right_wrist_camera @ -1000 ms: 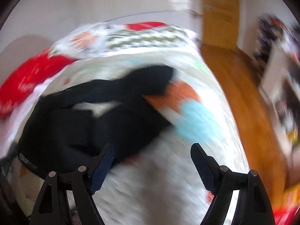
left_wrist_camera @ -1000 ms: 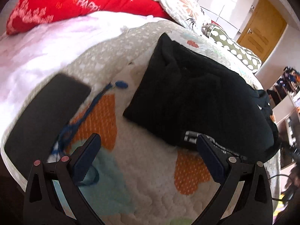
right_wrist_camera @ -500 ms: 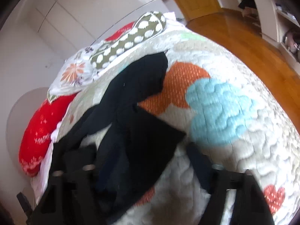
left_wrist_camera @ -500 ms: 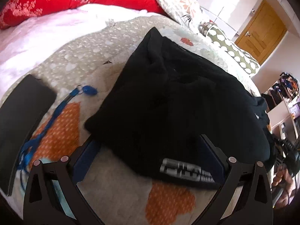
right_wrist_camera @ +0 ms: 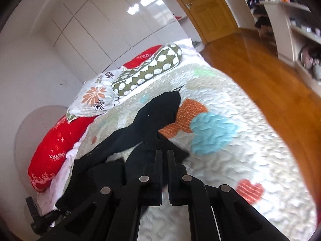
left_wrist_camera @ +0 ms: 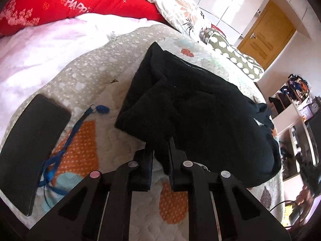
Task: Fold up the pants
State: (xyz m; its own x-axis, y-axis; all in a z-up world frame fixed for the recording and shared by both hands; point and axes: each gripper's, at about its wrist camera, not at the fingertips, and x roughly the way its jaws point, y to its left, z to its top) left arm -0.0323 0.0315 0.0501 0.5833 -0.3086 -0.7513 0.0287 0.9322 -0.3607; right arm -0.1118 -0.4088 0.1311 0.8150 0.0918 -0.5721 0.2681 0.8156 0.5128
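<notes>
Nearby, a phone [left_wrist_camera: 30, 140] and blue lanyard [left_wrist_camera: 70, 138] lie on the quilt [left_wrist_camera: 84, 76] beside black pants [left_wrist_camera: 200, 110], bunched; left gripper [left_wrist_camera: 160, 160] and right gripper [right_wrist_camera: 165, 160] each pinch their fabric.

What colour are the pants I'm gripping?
Plain black pants, seen best in the left wrist view.

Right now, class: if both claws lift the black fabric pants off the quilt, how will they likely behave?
The black fabric pants lie creased and bunched, so they'll probably sag limply. Pinched by the left claw, they seem thick, perhaps weighty.
</notes>
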